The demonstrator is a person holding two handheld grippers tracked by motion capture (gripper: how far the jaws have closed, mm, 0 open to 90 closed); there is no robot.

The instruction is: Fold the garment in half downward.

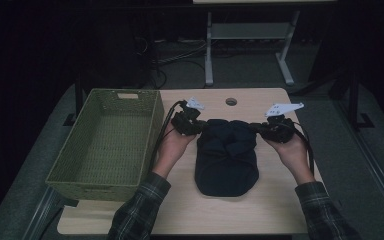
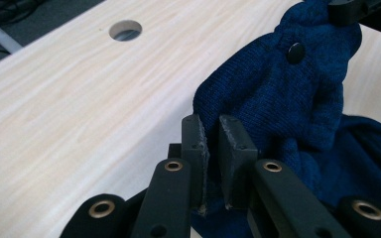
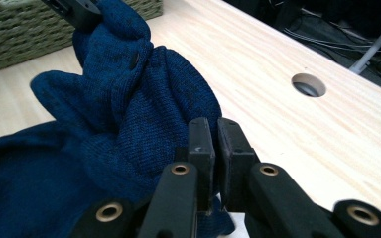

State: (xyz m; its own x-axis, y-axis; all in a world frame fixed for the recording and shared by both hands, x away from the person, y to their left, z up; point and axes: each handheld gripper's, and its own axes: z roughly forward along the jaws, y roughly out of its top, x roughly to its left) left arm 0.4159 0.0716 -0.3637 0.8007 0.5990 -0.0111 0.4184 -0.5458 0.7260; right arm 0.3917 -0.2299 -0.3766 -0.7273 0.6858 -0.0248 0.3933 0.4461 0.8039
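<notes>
Gripper views: dark button on blue knit garment; high view: green basket at 9 o'clock. Left gripper, right gripper pinch garment's far corners, table centre.

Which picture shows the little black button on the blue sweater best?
The left gripper view: the button sits sharp and face-on on the blue sweater, near the top. The right gripper view shows it edge-on and dim. In the high view the sweater is a dark heap and the button is too small to tell.
</notes>
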